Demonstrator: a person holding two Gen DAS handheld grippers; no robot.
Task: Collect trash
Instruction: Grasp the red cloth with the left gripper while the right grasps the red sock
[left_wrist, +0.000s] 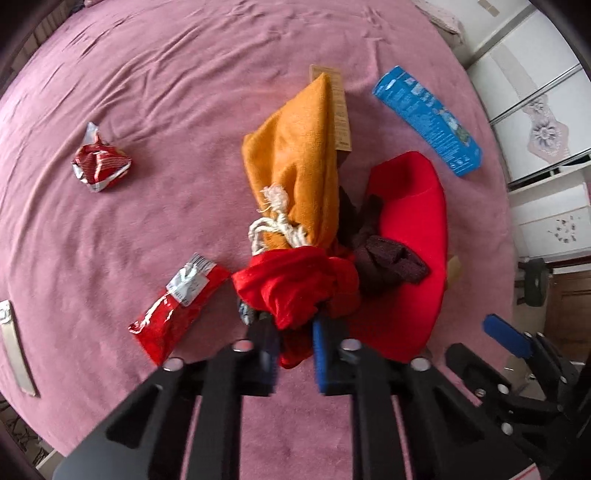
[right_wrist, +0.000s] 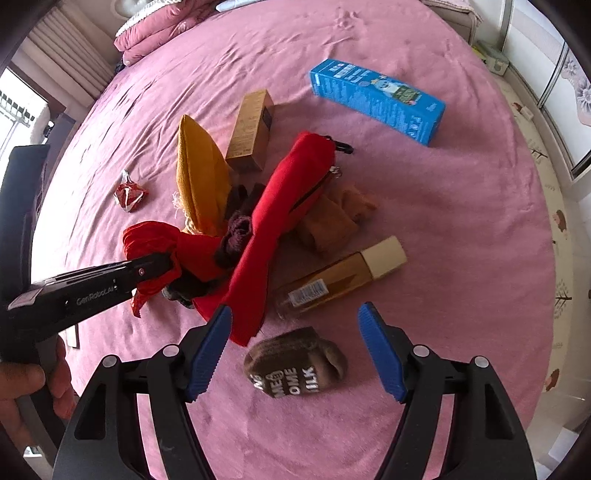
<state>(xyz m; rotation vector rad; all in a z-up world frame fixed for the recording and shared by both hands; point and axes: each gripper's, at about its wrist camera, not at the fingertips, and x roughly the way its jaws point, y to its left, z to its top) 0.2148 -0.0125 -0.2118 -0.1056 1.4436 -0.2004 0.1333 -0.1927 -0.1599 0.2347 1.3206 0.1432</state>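
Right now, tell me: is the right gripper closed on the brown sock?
No. The right gripper stands open, with the brown sock lying untouched between its fingers.

Both fisheye views look steeply down, close over a bed with a pink wrinkled cover (left_wrist: 147, 110). The left wrist view sits right above a crumpled red cloth (left_wrist: 295, 288) at lower centre. The right wrist view stands further right; both share the long blue cardboard box (right_wrist: 376, 99) at upper right.

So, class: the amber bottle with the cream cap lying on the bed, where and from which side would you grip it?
Probably the amber bottle at mid-body, from above: it lies flat on the pink bedspread, long sides exposed, so the jaws can straddle its width. The open right gripper hovers just short of it.
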